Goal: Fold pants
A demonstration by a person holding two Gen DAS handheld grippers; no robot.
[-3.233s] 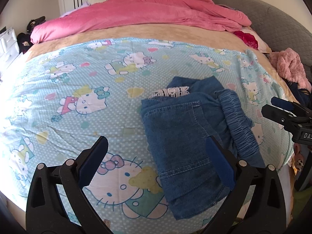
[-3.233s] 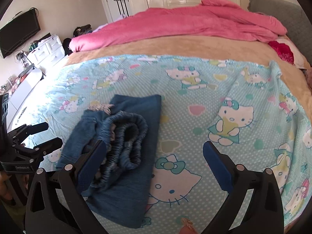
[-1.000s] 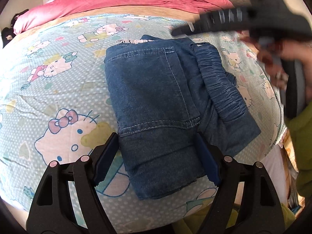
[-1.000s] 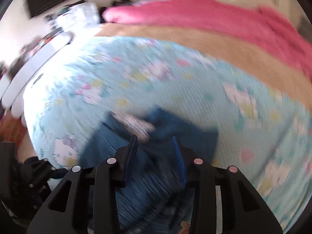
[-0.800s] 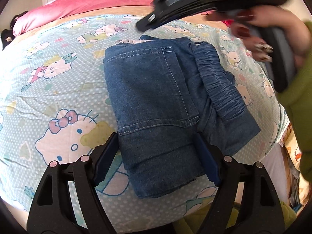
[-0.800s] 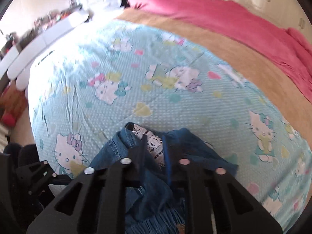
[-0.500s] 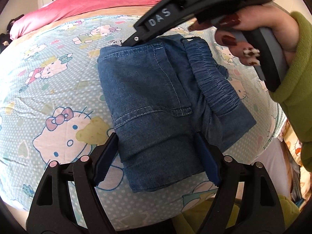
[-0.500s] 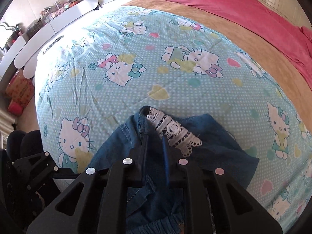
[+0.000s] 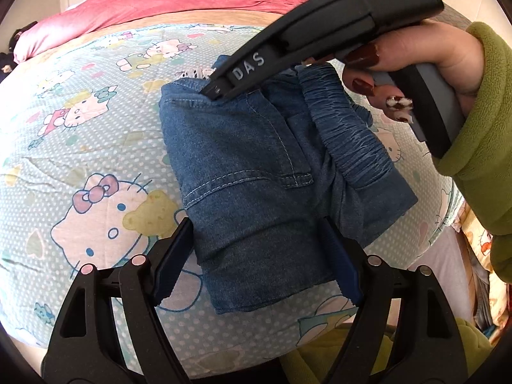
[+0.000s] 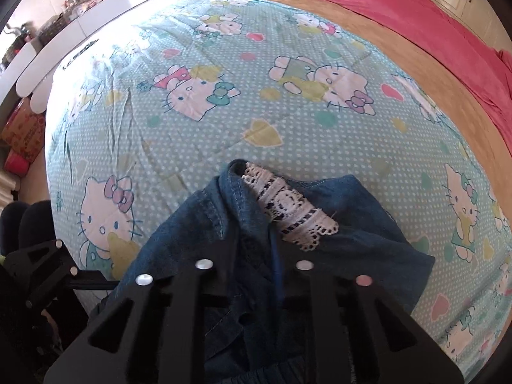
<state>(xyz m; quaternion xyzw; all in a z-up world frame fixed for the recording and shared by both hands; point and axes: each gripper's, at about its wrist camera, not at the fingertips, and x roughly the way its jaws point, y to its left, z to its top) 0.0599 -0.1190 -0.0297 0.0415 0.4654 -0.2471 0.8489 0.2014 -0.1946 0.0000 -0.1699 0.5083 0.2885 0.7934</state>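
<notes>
Folded pants (image 9: 249,172) lying on a cartoon-cat sheet (image 9: 80,147) near the bed's edge, elastic waistband (image 9: 348,134) bunched along the right side, back pocket facing up.

Left gripper (image 9: 256,265) low over the near end of the pants, jaws spread wide, one blue pad (image 9: 172,256) just outside the denim's left edge over the sheet, the other over the fabric toward the right. Nothing clamped between them; pads level with the cloth, contact not clear.

Right gripper (image 9: 214,88) reaching in from the upper right, held by a hand (image 9: 425,54) with dark red nails in a green sleeve (image 9: 476,121). Tip pressed at the far left corner of the folded stack. Seen from the right wrist, right gripper (image 10: 256,233) with jaws drawn almost together, pinching a ridge of denim at the hem, only a thin strip of fabric in the gap. White lace trim (image 10: 288,211) poking out just beyond the fingertips, to the right of the pinched fold. Denim raised slightly at the grip.

Pink duvet (image 9: 179,0) heaped across the far side of the bed, tan blanket (image 10: 400,48) between it and the sheet.
</notes>
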